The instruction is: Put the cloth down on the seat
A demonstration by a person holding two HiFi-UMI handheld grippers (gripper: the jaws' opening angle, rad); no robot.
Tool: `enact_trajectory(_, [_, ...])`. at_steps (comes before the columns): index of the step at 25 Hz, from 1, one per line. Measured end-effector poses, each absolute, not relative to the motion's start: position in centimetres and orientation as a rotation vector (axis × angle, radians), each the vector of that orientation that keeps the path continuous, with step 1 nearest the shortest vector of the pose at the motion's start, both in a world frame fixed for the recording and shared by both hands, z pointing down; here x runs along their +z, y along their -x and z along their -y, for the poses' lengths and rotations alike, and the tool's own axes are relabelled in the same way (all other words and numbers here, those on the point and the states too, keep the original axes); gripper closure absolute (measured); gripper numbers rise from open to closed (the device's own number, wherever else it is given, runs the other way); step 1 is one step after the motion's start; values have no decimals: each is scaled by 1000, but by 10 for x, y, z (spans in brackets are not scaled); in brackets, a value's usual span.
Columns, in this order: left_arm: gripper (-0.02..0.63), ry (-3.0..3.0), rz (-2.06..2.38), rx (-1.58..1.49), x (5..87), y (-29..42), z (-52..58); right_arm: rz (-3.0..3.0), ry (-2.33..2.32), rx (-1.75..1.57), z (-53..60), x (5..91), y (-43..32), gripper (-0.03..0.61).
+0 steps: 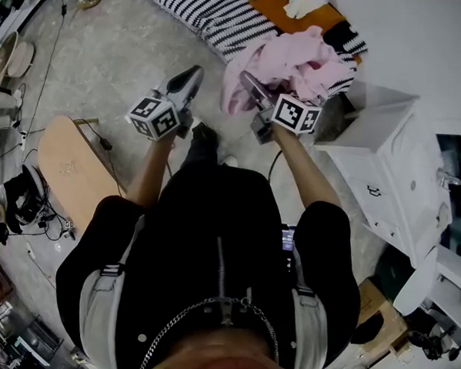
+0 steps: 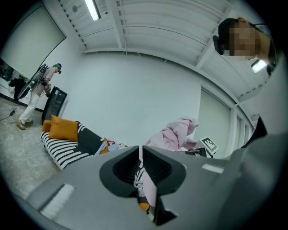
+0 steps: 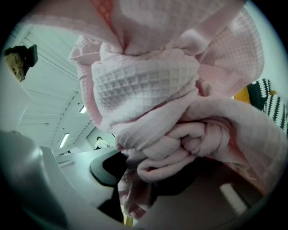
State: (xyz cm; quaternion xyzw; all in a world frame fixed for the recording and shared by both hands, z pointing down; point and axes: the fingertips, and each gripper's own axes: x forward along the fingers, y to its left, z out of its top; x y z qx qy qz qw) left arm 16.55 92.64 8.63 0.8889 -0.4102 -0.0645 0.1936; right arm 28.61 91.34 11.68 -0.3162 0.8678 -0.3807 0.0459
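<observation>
The R gripper (image 1: 249, 87) pinches the pink cloth (image 1: 295, 60) tight & holds it up over the striped seat (image 1: 216, 17), while the L gripper (image 1: 191, 77) is squeezed closed w/ nothing in it.

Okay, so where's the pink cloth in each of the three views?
Head view: pink cloth top centre, at the right gripper's tip.
Left gripper view: right of centre, above the jaws.
Right gripper view: fills the frame, bunched between the jaws.
Shared landmark: the striped seat.
</observation>
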Motion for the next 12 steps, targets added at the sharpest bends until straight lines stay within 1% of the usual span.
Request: enact_trajectory(12, [589, -2474, 1114, -169, 98, -175, -922, -2664, 951, -1183, -913, 123, -286, 403])
